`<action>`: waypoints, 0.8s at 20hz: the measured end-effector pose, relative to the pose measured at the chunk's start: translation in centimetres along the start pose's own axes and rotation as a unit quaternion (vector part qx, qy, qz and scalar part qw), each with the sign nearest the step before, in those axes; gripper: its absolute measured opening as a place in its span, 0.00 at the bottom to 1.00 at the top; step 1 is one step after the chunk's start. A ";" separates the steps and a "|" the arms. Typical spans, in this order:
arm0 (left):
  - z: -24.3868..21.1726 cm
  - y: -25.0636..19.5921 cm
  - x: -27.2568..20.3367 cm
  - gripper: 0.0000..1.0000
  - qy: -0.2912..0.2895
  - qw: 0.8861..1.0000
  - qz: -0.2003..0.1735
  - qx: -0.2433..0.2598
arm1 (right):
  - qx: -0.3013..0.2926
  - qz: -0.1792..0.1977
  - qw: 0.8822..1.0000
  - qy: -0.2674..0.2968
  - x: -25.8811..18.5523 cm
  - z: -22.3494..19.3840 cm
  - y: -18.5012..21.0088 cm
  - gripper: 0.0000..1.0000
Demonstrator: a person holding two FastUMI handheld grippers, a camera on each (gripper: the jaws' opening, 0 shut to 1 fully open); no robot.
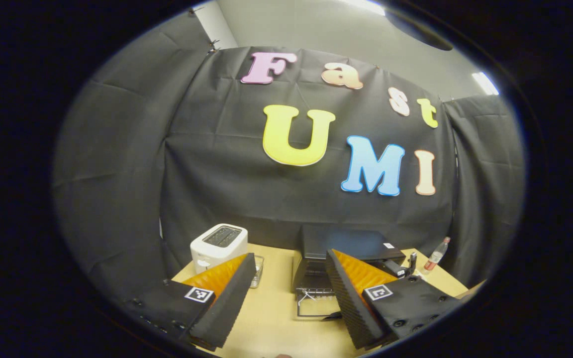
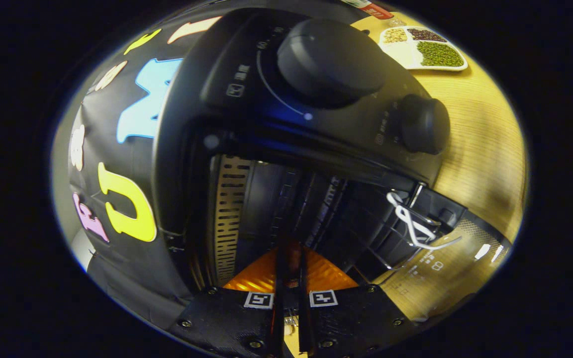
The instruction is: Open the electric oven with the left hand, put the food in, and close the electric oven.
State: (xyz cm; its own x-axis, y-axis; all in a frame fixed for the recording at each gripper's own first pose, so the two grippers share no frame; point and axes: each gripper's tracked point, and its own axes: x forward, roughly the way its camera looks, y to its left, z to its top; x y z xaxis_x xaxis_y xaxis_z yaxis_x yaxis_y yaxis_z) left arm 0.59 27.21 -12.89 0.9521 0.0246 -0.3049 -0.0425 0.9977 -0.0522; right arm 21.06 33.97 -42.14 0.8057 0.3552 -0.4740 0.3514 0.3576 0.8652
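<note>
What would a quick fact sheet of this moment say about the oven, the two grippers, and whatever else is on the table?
Oven: black, on the wooden table; its door is folded down open
Left gripper: jaws wide open, holding nothing, back from the oven
Right gripper: at the oven's open mouth, jaws nearly closed on a small brownish item, probably the food
Knobs: two on the oven's control panel
Also on the table: white toaster, bottle, divided tray of beans

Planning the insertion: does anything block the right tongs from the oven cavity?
Nothing visible does. The oven door is down and open, and the cavity gapes straight ahead of the right tongs.
</note>
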 end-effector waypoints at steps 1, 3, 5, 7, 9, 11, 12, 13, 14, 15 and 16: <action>0.2 0.0 0.1 0.94 -0.003 1.000 -0.001 -0.001 | -0.005 -0.007 1.000 0.017 -0.6 -0.5 -0.3 0.15; 0.4 -0.2 0.4 0.94 -0.006 1.000 -0.003 -0.001 | -0.012 0.009 0.999 0.029 -1.7 -0.8 0.5 0.26; 0.2 -0.6 0.9 0.94 -0.007 1.000 -0.006 -0.002 | -0.038 0.004 0.999 0.033 -3.1 -1.1 0.9 0.57; 0.4 -1.2 1.2 0.94 -0.009 1.000 -0.012 -0.003 | -0.087 -0.015 0.996 0.033 -4.5 -0.8 0.4 0.83; 0.6 -2.1 1.6 0.94 -0.012 1.000 -0.020 -0.002 | -0.149 -0.038 0.988 0.031 -6.4 -0.6 -0.6 0.91; 0.5 -2.9 1.9 0.94 -0.012 0.999 -0.029 0.004 | -0.209 -0.043 0.977 0.026 -8.3 -0.2 -0.6 0.91; 0.4 -3.3 2.1 0.94 -0.012 0.999 -0.034 0.011 | -0.243 -0.046 0.969 0.019 -9.6 0.1 -0.4 0.91; 0.1 -3.7 2.2 0.92 -0.010 0.999 -0.036 0.019 | -0.276 -0.044 0.960 0.015 -10.6 0.5 0.0 0.91; -0.1 -4.1 2.4 0.95 -0.011 0.999 -0.037 0.025 | -0.307 -0.039 0.951 0.021 -11.9 0.5 0.5 0.91; -0.2 -4.7 2.6 0.92 -0.010 0.999 -0.043 0.028 | -0.338 -0.034 0.940 0.024 -13.3 0.5 1.1 0.91; -0.6 -5.5 2.7 0.94 -0.007 0.998 -0.051 0.029 | -0.363 -0.028 0.931 0.020 -14.6 1.0 1.8 0.91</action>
State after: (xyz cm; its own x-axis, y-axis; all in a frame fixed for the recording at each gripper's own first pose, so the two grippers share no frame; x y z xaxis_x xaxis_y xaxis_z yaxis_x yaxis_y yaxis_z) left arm 3.24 21.80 -14.00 0.9550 -0.0761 -0.2868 0.0714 0.9971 -0.0268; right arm 10.39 28.57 -33.52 0.7721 0.3447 -0.5338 -0.0333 0.8609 0.5077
